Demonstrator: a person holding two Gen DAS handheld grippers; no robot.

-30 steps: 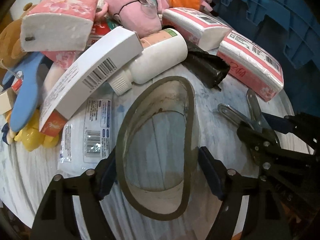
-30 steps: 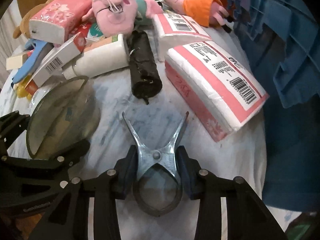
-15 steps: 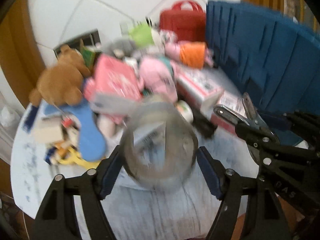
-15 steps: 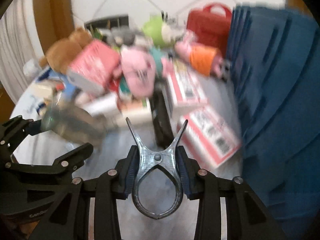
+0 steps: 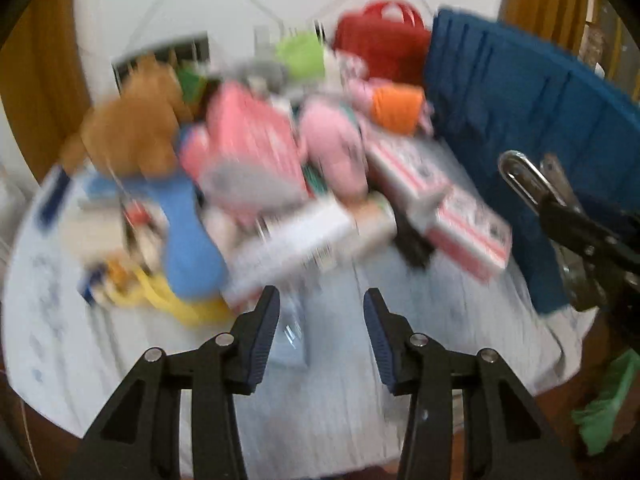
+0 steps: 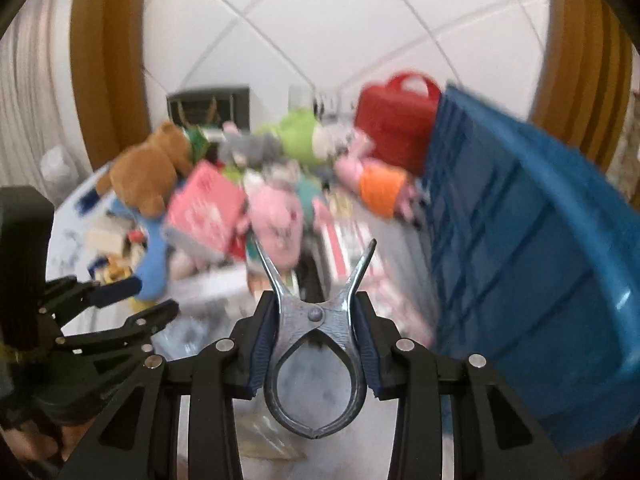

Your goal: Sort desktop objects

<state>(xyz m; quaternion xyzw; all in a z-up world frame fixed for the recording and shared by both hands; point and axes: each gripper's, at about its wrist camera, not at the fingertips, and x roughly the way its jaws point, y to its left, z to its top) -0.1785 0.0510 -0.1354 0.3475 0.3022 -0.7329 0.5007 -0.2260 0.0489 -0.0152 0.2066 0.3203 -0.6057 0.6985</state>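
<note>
My right gripper [image 6: 316,300] is shut on a metal spring clamp [image 6: 315,314], pads pressing its sides just below the pivot, and holds it in the air above the table. The clamp [image 5: 524,176] also shows at the right edge of the left wrist view. My left gripper [image 5: 320,312] hangs over the round white table [image 5: 440,360] with its jaws closing. Only a faint clear shape [image 5: 292,334] shows low between its fingers; blur hides whether it is touched. From the right wrist view the left gripper [image 6: 146,300] is at the left.
A blue plastic crate [image 6: 520,260] stands at the right. A pile fills the table's far half: brown teddy bear [image 5: 132,128], pink tissue pack [image 5: 248,148], pink plush [image 5: 332,148], blue toy [image 5: 188,240], long white box [image 5: 288,248], red case [image 5: 380,44].
Both grippers have risen and the table has dropped away. The clear round thing that stood between my left fingers is gone from there, and those jaws are narrower. The clamp stays held.
</note>
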